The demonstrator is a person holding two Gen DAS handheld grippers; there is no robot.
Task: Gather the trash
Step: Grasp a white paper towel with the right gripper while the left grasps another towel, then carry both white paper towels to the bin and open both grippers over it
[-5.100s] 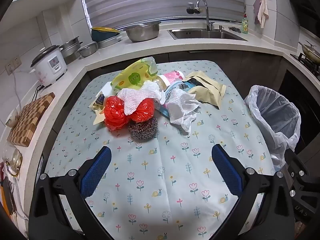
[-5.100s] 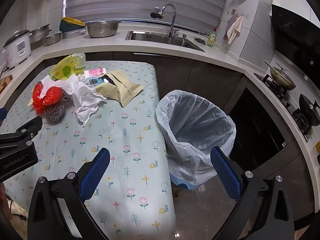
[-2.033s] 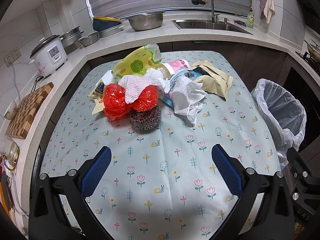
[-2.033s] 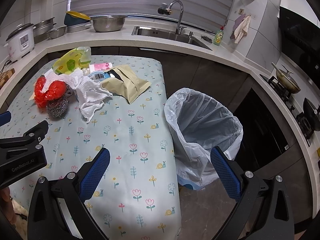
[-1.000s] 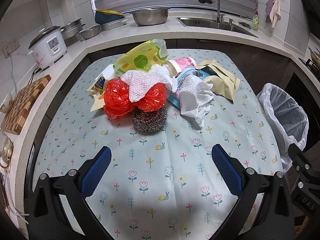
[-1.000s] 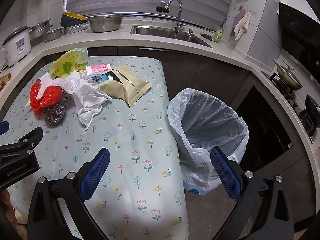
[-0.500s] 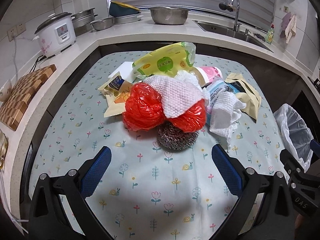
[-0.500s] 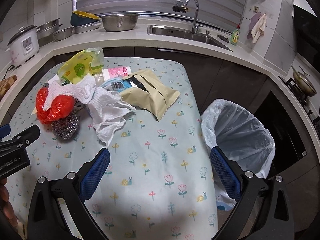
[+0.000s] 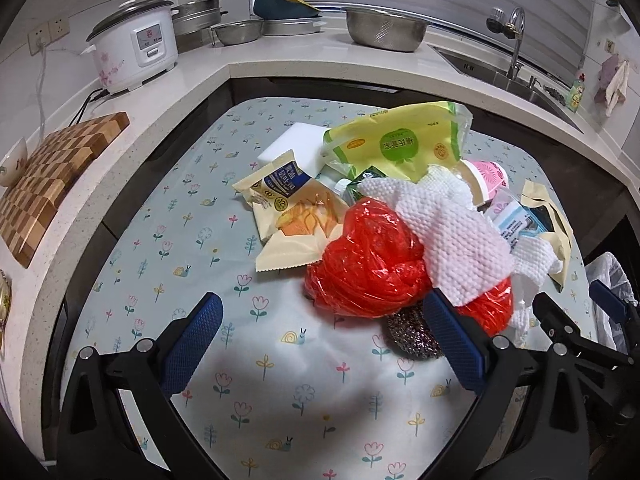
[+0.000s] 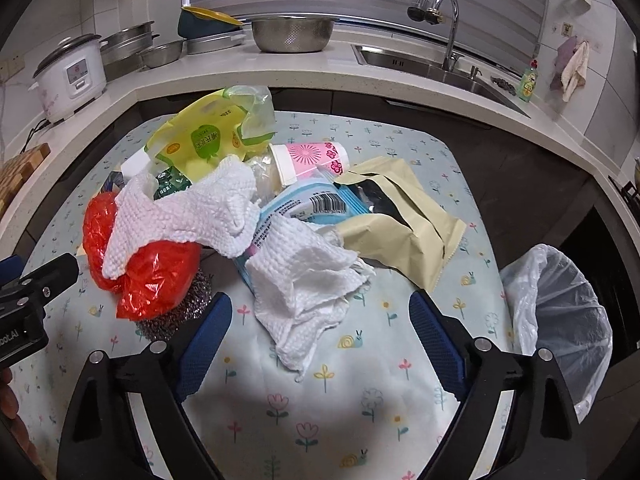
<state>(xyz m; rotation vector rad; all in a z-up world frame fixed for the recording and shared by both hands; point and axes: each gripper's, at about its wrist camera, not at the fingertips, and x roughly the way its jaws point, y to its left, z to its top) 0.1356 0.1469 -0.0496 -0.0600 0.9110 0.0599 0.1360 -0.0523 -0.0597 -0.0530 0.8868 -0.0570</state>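
A pile of trash lies on the flowered tablecloth [image 9: 168, 248]: a red plastic bag [image 9: 368, 264] [image 10: 156, 268], a white knitted cloth [image 9: 452, 236] [image 10: 192, 208], a steel scourer [image 9: 408, 332] [image 10: 176, 312], crumpled white paper towel [image 10: 304, 280], a tan pouch [image 10: 404, 220], a pink cup [image 10: 312, 160], a yellow-green bag [image 9: 396, 144] [image 10: 204, 132] and a snack wrapper [image 9: 288, 208]. My left gripper [image 9: 324, 340] is open and empty, just short of the red bag. My right gripper [image 10: 316, 336] is open, its jaws either side of the paper towel's near edge.
A bin with a white liner [image 10: 560, 312] stands off the table's right edge; it also shows in the left wrist view [image 9: 612, 280]. A rice cooker [image 9: 136, 48], metal bowls [image 10: 292, 32], sink [image 10: 420, 60] and wooden board [image 9: 44, 176] are on the counter around the table.
Both grippers have moved forward and down toward the pile, which now looms much larger. The left has swung left, the right has swung left away from the bin. Both stay open.
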